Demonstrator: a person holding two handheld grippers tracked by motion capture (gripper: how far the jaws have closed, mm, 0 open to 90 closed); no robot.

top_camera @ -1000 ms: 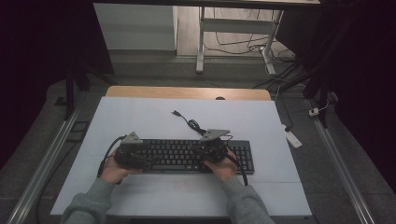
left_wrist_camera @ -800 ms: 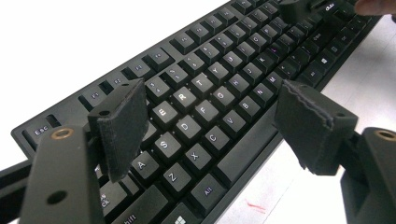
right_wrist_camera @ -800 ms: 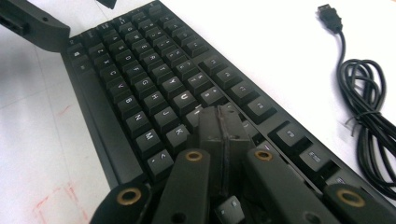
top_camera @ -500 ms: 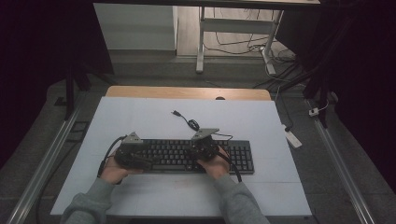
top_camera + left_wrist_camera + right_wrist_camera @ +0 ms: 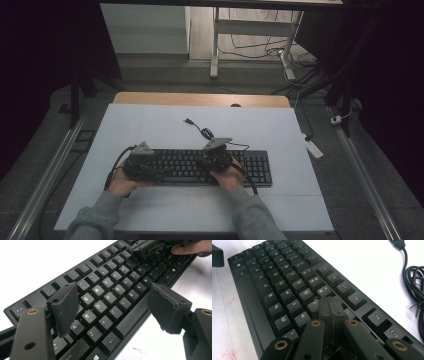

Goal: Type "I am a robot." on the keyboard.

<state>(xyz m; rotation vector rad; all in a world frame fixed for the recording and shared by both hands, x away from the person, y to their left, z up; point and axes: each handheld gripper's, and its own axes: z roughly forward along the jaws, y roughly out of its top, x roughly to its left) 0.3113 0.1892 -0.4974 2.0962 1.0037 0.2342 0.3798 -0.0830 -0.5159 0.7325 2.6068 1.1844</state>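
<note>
We're looking down on a pale, matt white table (image 5: 280,130) with a strip of bare wood along its far edge, metal rails running down either side, grey floor all round. Beyond it the room goes dark: white table legs at the back, loose cables snaking over the floor.

One keyboard (image 5: 252,167), flat, black, matt plastic with square keycaps and white lettering, lies across the near half of the table, long side facing the person. Its one cable (image 5: 205,132) coils glossy and black on the white top just behind it, plug lying free.

Two hands, two grippers, grey sleeves coming in from the near edge. The left gripper (image 5: 113,308) sits over the keyboard's left end, and from its own camera the two jaws stand wide apart, rough black foam pads facing each other over the letter keys, nothing between them. The right gripper (image 5: 331,307) is over the middle of the keyboard, jaws pressed flat together into a single blunt tip, that tip right down at the keys near J, K and U; whether it presses a key I can't tell. Brass-coloured rivets catch the light on its black arms. Faint red marks show on the table (image 5: 230,301) beside the keyboard's near edge.
</note>
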